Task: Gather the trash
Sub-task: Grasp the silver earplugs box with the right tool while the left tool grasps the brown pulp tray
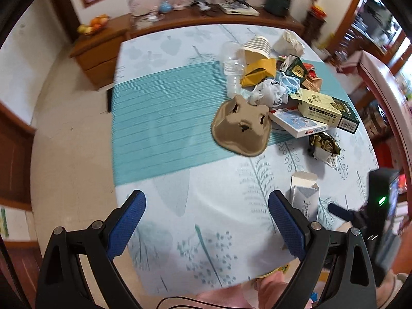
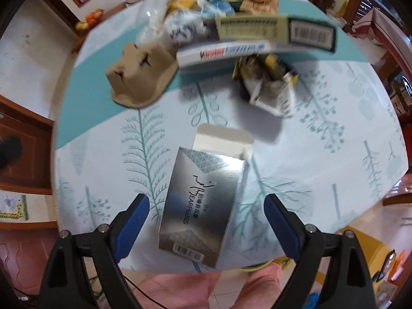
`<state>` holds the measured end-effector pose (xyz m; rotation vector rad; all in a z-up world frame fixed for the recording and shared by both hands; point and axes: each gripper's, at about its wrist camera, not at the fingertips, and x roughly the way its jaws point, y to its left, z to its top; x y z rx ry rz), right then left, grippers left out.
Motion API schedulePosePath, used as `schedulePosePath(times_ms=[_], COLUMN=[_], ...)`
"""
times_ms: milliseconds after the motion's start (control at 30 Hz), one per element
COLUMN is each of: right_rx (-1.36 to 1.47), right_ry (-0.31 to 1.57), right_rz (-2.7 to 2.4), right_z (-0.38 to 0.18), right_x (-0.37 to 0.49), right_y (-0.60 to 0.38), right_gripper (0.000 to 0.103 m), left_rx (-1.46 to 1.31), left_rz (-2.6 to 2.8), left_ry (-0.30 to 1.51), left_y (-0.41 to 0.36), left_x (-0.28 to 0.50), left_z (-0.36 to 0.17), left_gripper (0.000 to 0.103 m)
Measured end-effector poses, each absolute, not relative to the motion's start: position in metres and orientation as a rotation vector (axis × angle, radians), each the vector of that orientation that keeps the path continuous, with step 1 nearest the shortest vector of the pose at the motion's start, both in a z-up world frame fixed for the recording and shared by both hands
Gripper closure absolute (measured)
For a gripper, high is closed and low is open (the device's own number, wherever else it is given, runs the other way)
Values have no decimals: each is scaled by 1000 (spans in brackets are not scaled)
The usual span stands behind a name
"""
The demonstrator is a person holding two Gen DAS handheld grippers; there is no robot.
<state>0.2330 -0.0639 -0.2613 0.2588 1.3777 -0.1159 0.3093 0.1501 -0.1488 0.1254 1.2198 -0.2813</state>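
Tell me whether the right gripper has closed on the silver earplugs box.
No: the right gripper stands open, both pads clear of the silver earplugs box lying between them.

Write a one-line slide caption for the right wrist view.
Open right gripper straddles a silver earplug box lying on the leaf-print tablecloth, trash pile beyond.

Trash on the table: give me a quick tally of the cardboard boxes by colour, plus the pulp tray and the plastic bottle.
Silver earplugs box: 1
White Kinder chocolate box: 1
Cream and dark green box: 1
Brown pulp tray: 1
Clear plastic bottle: 1
Total: 5
The heap behind them is too tangled to count.
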Motion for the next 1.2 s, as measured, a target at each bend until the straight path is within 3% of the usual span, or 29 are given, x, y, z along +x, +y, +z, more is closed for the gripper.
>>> schedulePosePath(times_ms=[300, 367, 400, 433, 1000, 1133, 1200], right_rx=[233, 236, 234, 230, 426, 444, 450], right_ry=[1449, 1433, 1419, 1406, 1330, 1316, 1319], right_rz=[-251, -258, -263, -268, -383, -354, -335], right_z=[-290, -288, -283, -281, -281, -278, -271], right_x=[239, 240, 240, 240, 254, 250, 232], right_y=[-71, -73, -75, -77, -159, -164, -162], right_gripper=[11, 20, 33, 39, 42, 42, 42], left_rx=[140, 130, 124, 121, 257, 266, 254], left_rz=[-424, -445, -457, -465, -476, -442, -433], left_ry=[1283, 1311, 1325, 1336, 1445, 1480, 1471], left_y=[124, 117, 112, 107, 43, 37, 37], left_x=[364, 374, 379, 384, 423, 425, 424], left_z=[-176, -184, -188, -192, -254, -268, -268], left_gripper=[8, 8, 8, 8, 8, 29, 29])
